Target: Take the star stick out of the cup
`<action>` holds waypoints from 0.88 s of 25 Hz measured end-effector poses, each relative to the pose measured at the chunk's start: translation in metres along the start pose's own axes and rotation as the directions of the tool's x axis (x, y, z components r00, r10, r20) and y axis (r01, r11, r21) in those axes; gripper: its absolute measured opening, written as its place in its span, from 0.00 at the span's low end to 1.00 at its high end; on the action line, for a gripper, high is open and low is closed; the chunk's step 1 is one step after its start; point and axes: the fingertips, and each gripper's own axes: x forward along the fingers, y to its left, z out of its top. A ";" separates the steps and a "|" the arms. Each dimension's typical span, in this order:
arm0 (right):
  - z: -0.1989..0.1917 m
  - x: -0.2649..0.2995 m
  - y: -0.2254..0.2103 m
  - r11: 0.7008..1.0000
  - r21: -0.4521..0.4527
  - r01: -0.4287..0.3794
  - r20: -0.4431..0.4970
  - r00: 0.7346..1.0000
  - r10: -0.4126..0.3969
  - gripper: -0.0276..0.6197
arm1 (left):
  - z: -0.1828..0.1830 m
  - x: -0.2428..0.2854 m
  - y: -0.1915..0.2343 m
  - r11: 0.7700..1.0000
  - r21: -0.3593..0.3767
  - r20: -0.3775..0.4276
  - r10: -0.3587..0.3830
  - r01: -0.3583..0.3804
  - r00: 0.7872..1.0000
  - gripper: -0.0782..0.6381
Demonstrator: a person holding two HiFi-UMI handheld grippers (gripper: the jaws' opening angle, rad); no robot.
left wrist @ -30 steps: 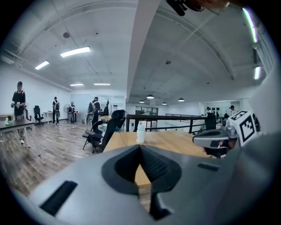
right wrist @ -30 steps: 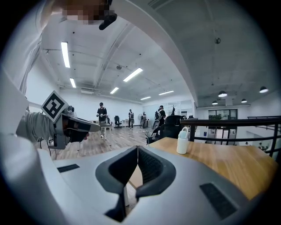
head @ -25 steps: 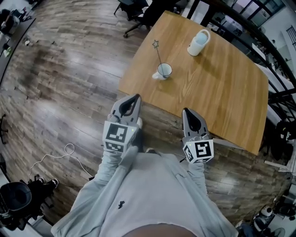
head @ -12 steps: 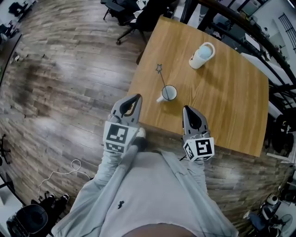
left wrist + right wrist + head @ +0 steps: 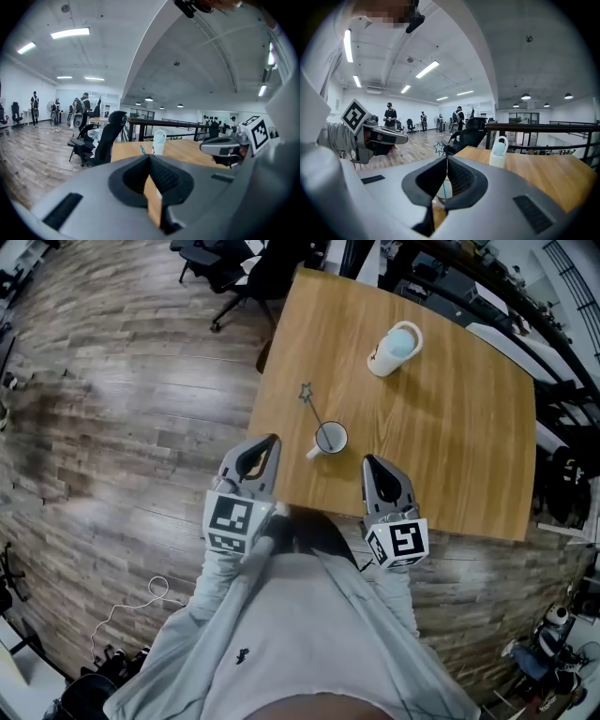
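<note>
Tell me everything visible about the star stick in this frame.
The star stick is a thin straight rod topped with a small outlined star, teal-looking in the right gripper view. Its lower end stands in the white cup on the wooden table, leaning away to the person's left. Only the cup touches it.

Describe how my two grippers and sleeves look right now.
The left gripper and right gripper are matching light grey shells with dark ribbed pads, tapering to a point. Each carries a white cube with black square markers. The sleeves are light grey fabric.
</note>
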 end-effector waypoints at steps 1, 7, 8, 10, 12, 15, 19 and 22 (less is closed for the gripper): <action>0.000 0.001 -0.003 1.000 0.002 0.002 -0.002 1.000 -0.002 0.07 | 0.000 0.003 0.000 1.000 -0.005 -0.004 0.000 0.000 1.000 0.14; 0.008 0.016 -0.020 0.999 -0.009 -0.039 0.006 0.999 0.039 0.07 | 0.013 0.023 0.006 1.000 -0.008 0.002 0.030 -0.030 1.000 0.14; 0.009 0.020 -0.023 0.999 -0.013 -0.049 0.009 0.999 0.050 0.07 | 0.016 0.027 0.007 0.999 -0.005 0.006 0.035 -0.035 0.999 0.14; 0.012 0.028 -0.028 0.997 -0.016 -0.070 0.016 0.997 0.070 0.07 | 0.023 0.034 0.010 0.999 -0.001 0.015 0.048 -0.048 0.999 0.14; 0.017 0.035 -0.035 0.996 -0.012 -0.091 0.023 0.996 0.092 0.07 | 0.032 0.042 0.014 0.998 0.002 0.029 0.069 -0.069 0.997 0.14; 0.024 0.045 -0.047 0.992 -0.018 -0.127 0.032 0.991 0.127 0.07 | 0.047 0.053 0.018 0.995 0.011 0.053 0.103 -0.104 0.993 0.14; 0.030 0.063 -0.056 0.983 -0.041 -0.176 0.034 0.983 0.178 0.07 | 0.059 0.066 0.026 0.988 -0.001 0.058 0.155 -0.155 0.986 0.14; 0.033 0.073 -0.058 0.977 -0.050 -0.208 0.039 0.977 0.210 0.07 | 0.061 0.072 0.028 0.985 0.003 0.060 0.172 -0.172 0.983 0.14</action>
